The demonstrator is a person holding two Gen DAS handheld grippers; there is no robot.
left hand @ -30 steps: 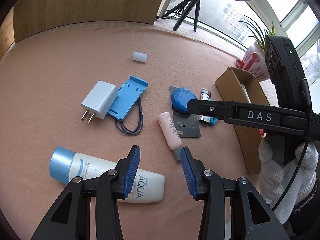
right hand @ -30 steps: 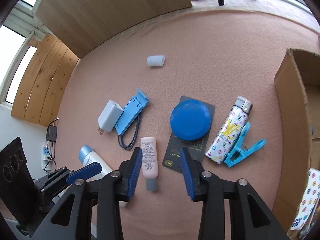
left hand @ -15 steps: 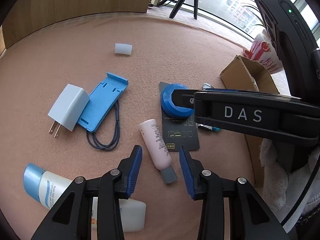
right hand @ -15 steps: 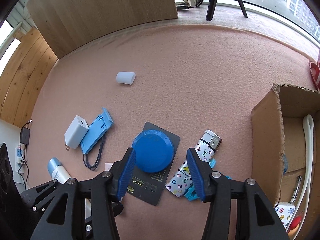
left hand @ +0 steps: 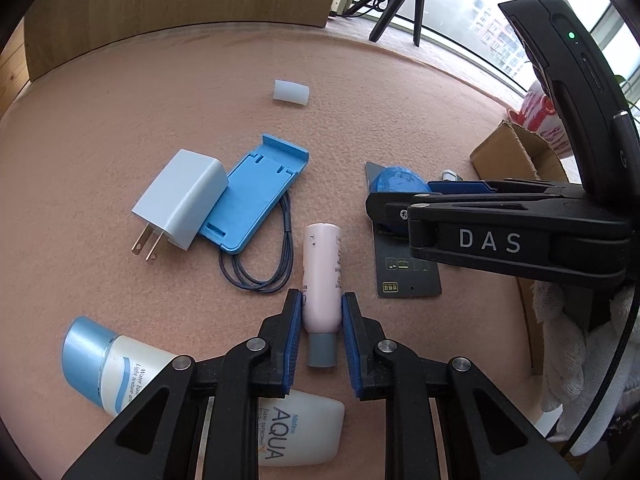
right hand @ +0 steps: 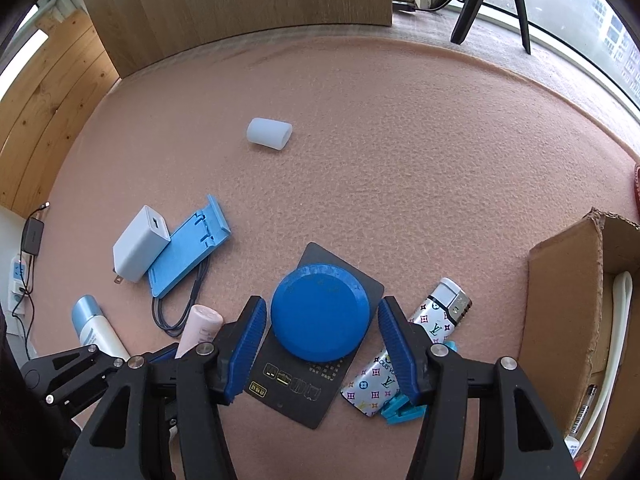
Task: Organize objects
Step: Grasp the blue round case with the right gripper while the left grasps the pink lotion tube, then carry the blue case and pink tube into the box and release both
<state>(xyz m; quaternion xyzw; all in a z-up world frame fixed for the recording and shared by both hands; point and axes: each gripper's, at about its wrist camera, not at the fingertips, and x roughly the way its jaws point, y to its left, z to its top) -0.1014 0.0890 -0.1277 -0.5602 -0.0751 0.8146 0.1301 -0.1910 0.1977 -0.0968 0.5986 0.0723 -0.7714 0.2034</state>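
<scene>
Down on the pink mat (left hand: 120,120), the left gripper (left hand: 321,322) is closing its blue pads onto the small pink tube (left hand: 322,276) (grey cap toward the handle). Beside it, the right gripper (right hand: 320,344) hangs spread either side of the blue round lid (right hand: 320,316), pads not touching, on the dark card (right hand: 312,396).

"AQUA" on white tube (left hand: 296,432)
</scene>
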